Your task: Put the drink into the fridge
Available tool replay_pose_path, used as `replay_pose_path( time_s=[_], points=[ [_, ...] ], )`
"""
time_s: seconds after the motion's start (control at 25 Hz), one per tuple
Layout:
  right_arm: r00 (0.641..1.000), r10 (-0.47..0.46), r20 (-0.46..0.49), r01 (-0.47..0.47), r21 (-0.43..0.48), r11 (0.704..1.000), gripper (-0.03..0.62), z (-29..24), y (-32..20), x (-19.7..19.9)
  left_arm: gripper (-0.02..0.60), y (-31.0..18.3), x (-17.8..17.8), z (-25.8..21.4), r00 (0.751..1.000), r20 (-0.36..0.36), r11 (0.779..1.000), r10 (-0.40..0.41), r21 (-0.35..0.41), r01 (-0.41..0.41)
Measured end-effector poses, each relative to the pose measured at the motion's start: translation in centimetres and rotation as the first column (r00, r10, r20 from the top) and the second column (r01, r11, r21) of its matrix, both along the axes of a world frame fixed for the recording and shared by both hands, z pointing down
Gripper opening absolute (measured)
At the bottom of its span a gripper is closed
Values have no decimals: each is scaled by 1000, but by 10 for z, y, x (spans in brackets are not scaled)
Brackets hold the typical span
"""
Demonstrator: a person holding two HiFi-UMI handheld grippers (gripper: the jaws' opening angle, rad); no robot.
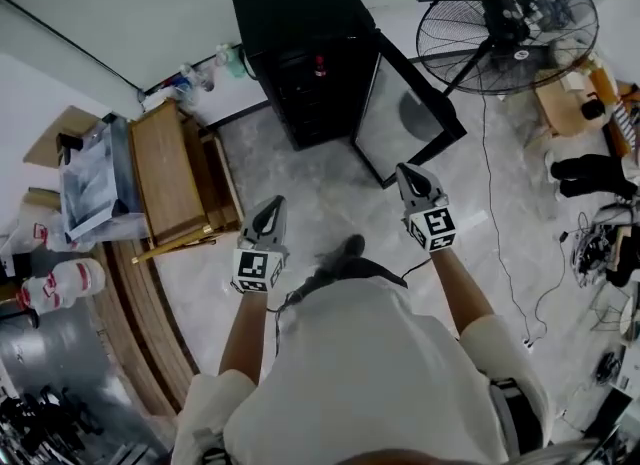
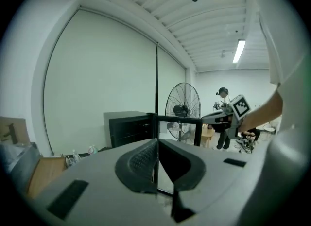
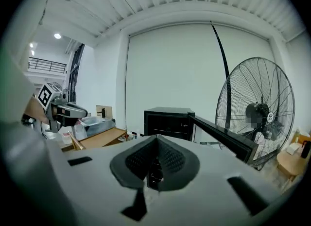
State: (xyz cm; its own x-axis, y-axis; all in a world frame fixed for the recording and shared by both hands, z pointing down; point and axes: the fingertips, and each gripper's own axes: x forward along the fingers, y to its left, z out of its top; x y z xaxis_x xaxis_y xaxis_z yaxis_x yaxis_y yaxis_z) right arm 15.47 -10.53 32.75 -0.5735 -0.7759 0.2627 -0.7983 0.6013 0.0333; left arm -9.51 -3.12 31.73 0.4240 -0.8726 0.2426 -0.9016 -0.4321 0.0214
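The black fridge (image 1: 300, 43) stands against the far wall with its glass door (image 1: 410, 118) swung open to the right. A small red-topped item (image 1: 320, 64) shows on a shelf inside; it is too small to identify. My left gripper (image 1: 271, 205) and right gripper (image 1: 409, 173) are held side by side at waist height, well short of the fridge. Both are shut with nothing between the pads. In the left gripper view the jaws (image 2: 156, 141) meet in front of the fridge (image 2: 127, 125). In the right gripper view the jaws (image 3: 156, 138) also touch, with the fridge (image 3: 167, 120) straight ahead.
A big floor fan (image 1: 505, 28) stands right of the open door. A wooden bench (image 1: 165, 173) and a plastic bin (image 1: 95, 178) sit at the left. Bottles (image 1: 200, 75) line the wall. Cables (image 1: 520, 253) trail over the floor at the right, near another person's legs (image 1: 590, 173).
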Motion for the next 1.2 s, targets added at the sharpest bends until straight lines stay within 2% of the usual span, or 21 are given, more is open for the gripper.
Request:
replay_pose_path(
  time_s=[0.36, 0.52, 0.64, 0.76, 0.88, 0.96, 1.08, 1.2],
  points=[
    [1000, 12, -24, -10, 83, 996, 0, -50, 68, -9, 17, 82, -38, -31, 1000, -18, 998, 0, 64, 1],
    [998, 43, -51, -35, 138, 990, 0, -81, 76, 6, 17, 100, -51, -48, 999, -32, 997, 1, 82, 2],
    [998, 53, -22, -48, 167, 985, 0, -110, 85, 18, 17, 106, -53, -63, 999, -36, 996, 2, 95, 2],
    [999, 44, 14, -46, 189, 981, 0, -127, 101, 18, 17, 112, -52, -79, 999, -49, 993, 1, 118, 5],
    [999, 36, 39, -43, 188, 981, 0, -122, 115, 19, 17, 115, -48, -82, 998, -59, 991, -16, 132, 24],
    [999, 30, 24, -33, 169, 985, 0, -113, 118, 22, 17, 114, -42, -80, 997, -63, 990, -37, 131, 45],
    [999, -7, -47, 14, 164, 986, 0, -108, 119, 24, 17, 112, -29, -77, 995, -68, 990, -67, 120, 75],
    [998, -47, -47, 54, 159, 986, 0, -111, 115, 31, 17, 113, -9, -77, 993, -79, 988, -89, 118, 98]
  ],
)
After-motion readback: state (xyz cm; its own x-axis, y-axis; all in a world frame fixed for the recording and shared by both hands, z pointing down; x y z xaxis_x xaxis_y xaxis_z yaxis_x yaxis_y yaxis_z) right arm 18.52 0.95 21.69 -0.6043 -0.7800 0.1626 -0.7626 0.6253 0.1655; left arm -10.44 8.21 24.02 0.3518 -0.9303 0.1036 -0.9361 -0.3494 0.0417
